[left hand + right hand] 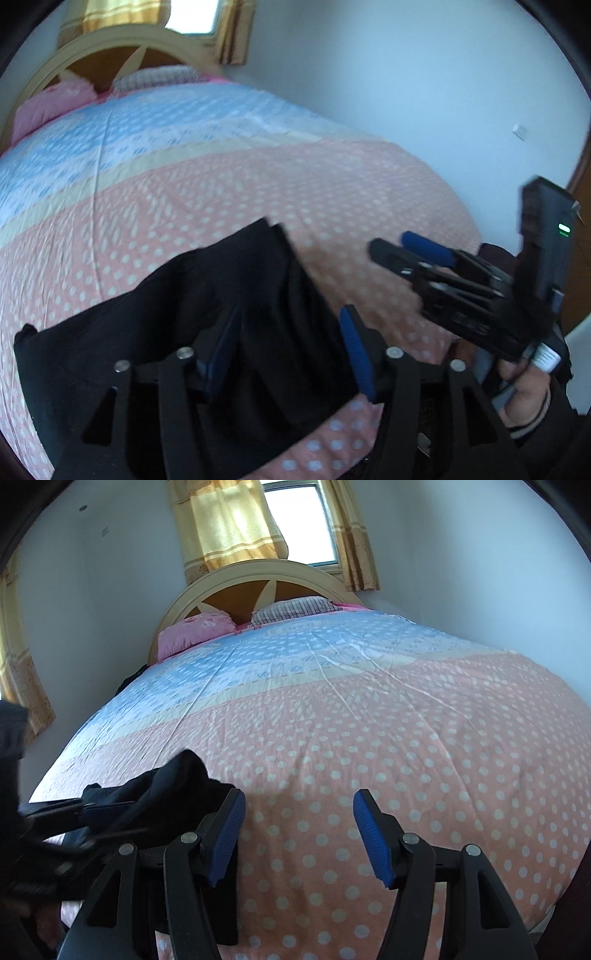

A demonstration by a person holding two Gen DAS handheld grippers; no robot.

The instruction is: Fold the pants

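Left wrist view: left gripper [291, 347] spread wide over black pants [192, 314] at the near edge of the bed [258, 166], right gripper [391, 245] beside them; right wrist view: right gripper [299, 834] spread, empty, pants [177, 775] left of it.

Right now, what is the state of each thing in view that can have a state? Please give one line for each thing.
Black fabric pants: bunched on the bed, not neatly folded.
Left tongs: open, over the pants, gripping nothing.
Right tongs: open, empty, above the dotted pink and blue bedspread.
Yellow curtains: parted, window uncovered.
Pink pillow: lying at the headboard.
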